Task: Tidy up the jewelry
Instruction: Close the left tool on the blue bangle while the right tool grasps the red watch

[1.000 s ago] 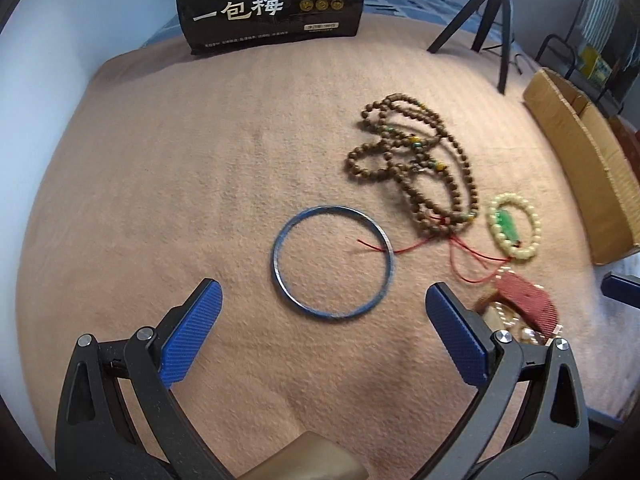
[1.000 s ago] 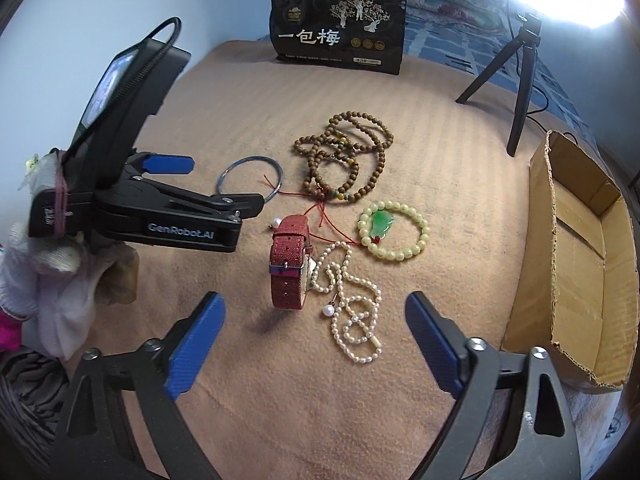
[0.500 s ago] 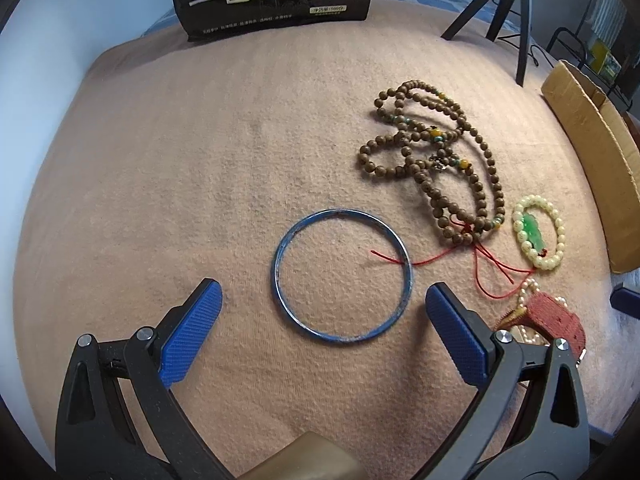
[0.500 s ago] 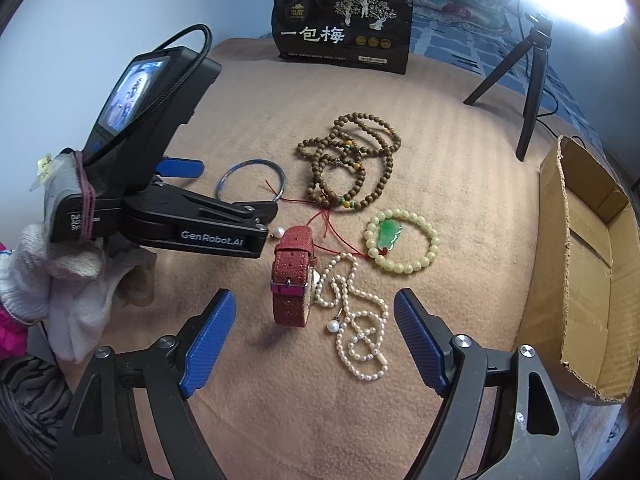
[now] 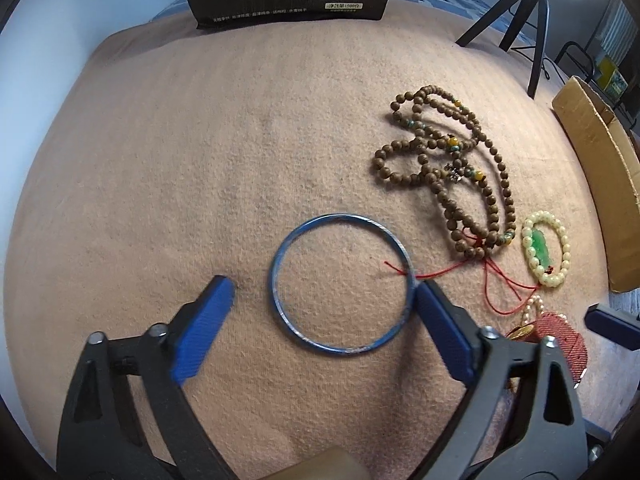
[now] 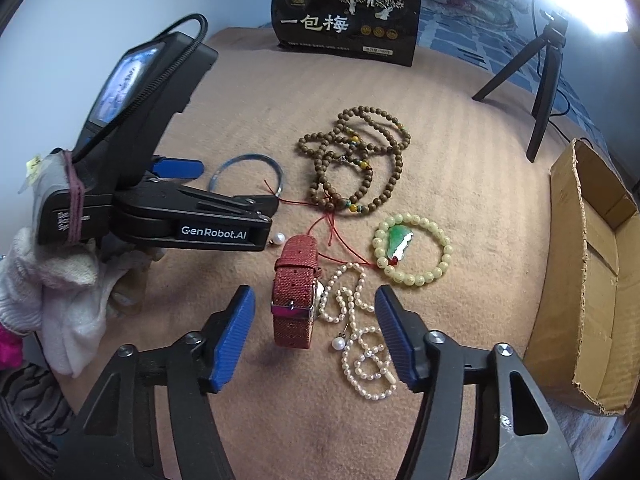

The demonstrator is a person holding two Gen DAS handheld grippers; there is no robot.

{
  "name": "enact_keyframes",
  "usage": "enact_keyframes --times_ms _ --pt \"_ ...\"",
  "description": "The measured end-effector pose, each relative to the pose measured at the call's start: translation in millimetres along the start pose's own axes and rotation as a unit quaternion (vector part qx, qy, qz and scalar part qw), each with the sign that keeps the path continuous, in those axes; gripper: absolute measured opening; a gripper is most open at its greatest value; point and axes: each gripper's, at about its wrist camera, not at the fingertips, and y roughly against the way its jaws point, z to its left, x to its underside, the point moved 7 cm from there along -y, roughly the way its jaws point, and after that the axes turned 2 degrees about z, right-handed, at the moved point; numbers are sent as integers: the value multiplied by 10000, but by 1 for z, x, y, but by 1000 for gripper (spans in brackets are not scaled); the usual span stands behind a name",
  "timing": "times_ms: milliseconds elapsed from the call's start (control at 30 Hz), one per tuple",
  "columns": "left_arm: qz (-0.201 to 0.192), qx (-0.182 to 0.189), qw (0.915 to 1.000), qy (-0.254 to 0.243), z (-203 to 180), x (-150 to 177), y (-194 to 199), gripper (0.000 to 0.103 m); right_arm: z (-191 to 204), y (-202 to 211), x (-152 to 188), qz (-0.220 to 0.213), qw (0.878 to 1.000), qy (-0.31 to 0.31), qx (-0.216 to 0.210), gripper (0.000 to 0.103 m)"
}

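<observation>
A: What changed? 
B: The left gripper (image 5: pixel 324 294) has dropped closer to the blue bangle (image 5: pixel 340 285); its fingers are spread, one touching the rim.

A: And the right gripper (image 6: pixel 314 334)? 
B: Also spread, around the red watch (image 6: pixel 296 290) on the blanket (image 5: pixel 200 160).

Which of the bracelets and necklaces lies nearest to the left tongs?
The blue bangle: it lies between the open left tongs, one fingertip at its rim. The beaded pieces lie farther right.
</observation>
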Motion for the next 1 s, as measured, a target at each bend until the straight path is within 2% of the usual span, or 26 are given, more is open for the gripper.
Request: enact_keyframes --times_ms 67,133,167,233,267,533,1000 --pt "-17 8 10000 6 -1 0 2 82 1 -2 -1 16 10000 16 5 50" --pt "-22 -14 10000 -30 -3 0 3 75 2 -2 -1 24 10000 23 8 36" --pt "-32 -17 10000 -54 -4 1 4 75 3 -2 -1 28 10000 15 -3 33" --pt "-39 31 9999 -98 -5 1 4 74 3 -2 -1 38 10000 -35 -59 20" --pt "-47 47 9999 -97 -5 2 4 74 3 -2 -1 38 9999 -56 -81 18" --pt "-129 107 9998 -79 -2 2 11 74 1 1 -2 -28 10000 -72 -27 18" --pt "-497 187 9986 21 -1 -5 50 74 -12 37 -7 -490 9986 -169 65 18"
